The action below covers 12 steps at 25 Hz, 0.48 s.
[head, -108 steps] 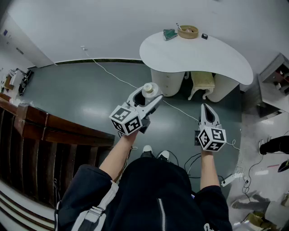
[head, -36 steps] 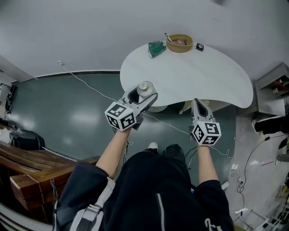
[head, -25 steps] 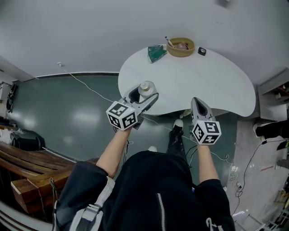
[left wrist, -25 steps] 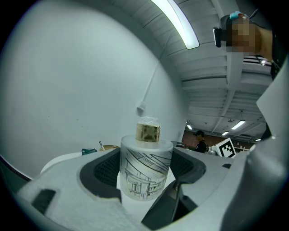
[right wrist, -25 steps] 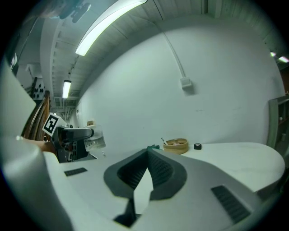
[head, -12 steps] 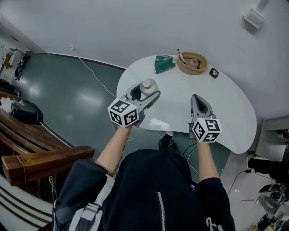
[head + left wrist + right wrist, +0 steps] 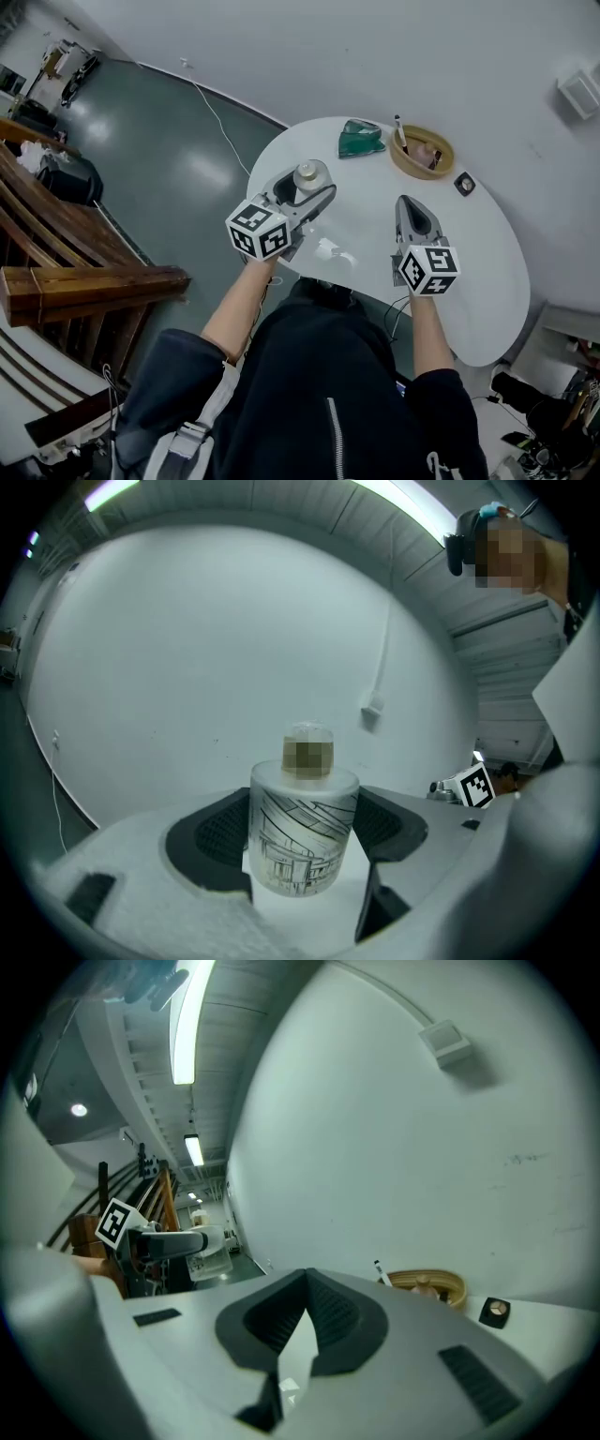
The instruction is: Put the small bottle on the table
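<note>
A small frosted bottle (image 7: 302, 819) with a line drawing on its side stands upright between the jaws of my left gripper (image 7: 300, 841), which is shut on it. In the head view the small bottle (image 7: 308, 177) and the left gripper (image 7: 305, 192) hang over the left part of the white rounded table (image 7: 469, 253). My right gripper (image 7: 413, 215) is shut with nothing in it, held over the table's middle. In the right gripper view its jaws (image 7: 302, 1312) meet at the tips.
At the table's far side lie a green folded cloth (image 7: 359, 139), a wooden bowl (image 7: 422, 153) with a pen in it, and a small dark square object (image 7: 463, 183). A white wall stands behind. Wooden stairs (image 7: 66, 281) and a cable on the grey floor are at the left.
I have walked up to the table: it has slid from ahead of both grippers to beneath them. The left gripper keeps its hold on the bottle; the right stays shut.
</note>
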Available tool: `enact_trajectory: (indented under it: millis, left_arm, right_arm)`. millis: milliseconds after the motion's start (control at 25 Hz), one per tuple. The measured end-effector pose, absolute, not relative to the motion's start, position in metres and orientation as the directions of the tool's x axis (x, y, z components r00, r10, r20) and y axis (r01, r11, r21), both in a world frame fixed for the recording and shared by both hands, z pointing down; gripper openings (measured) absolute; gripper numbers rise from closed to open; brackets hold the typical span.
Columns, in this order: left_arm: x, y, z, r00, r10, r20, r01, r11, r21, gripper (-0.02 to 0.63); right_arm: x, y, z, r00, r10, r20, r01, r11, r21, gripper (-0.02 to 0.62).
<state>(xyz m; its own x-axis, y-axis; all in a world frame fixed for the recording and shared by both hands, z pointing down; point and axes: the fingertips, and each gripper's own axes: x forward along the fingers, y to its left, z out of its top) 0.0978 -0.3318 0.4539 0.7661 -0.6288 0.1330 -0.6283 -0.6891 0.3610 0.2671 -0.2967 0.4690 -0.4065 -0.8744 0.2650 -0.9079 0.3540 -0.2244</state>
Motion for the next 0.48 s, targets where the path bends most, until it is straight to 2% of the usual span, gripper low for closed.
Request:
enact_trajectory:
  millis: [480]
  left_arm:
    - [0.083, -0.354, 0.485, 0.753, -0.631, 0.187, -0.650, -0.668, 0.362, 0.339]
  right_arm:
    - [0.247, -0.317, 0.487, -0.430, -0.849, 0.308, -0.899, 0.369, -0.237, 0.002]
